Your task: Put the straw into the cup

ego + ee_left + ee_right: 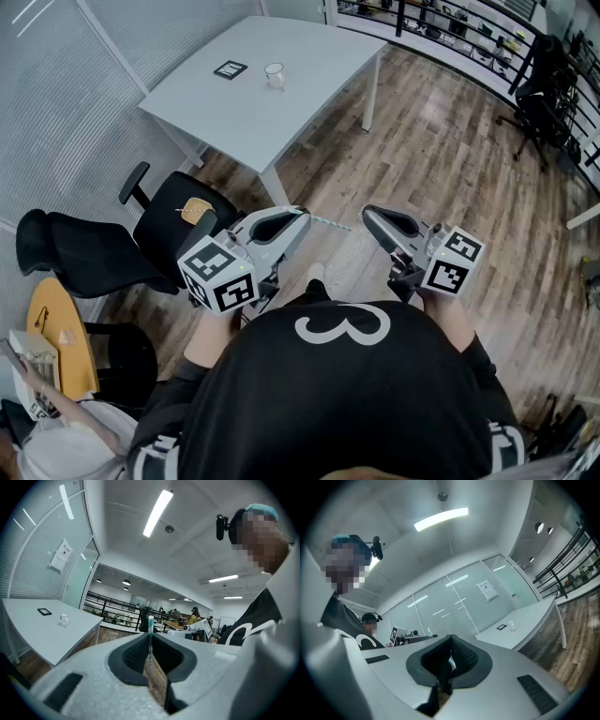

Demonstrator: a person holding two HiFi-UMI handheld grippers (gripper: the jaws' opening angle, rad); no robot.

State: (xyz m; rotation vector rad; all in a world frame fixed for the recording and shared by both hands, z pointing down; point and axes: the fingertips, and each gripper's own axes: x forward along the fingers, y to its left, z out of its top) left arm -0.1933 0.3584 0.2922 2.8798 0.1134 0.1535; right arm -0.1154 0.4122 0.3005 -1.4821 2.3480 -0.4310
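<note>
Clamping thin teal-and-white striped paper straw (150, 624) in left gripper (150, 637). Holding right gripper (451, 638) jaws together, empty. Seeing small clear glass cup (274, 75) on white rectangular table (319, 66).

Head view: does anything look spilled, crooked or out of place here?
Nothing stands out. The cup stands upright on the white table, nothing spilled, and the straw is straight, gripped in the left gripper.
</note>
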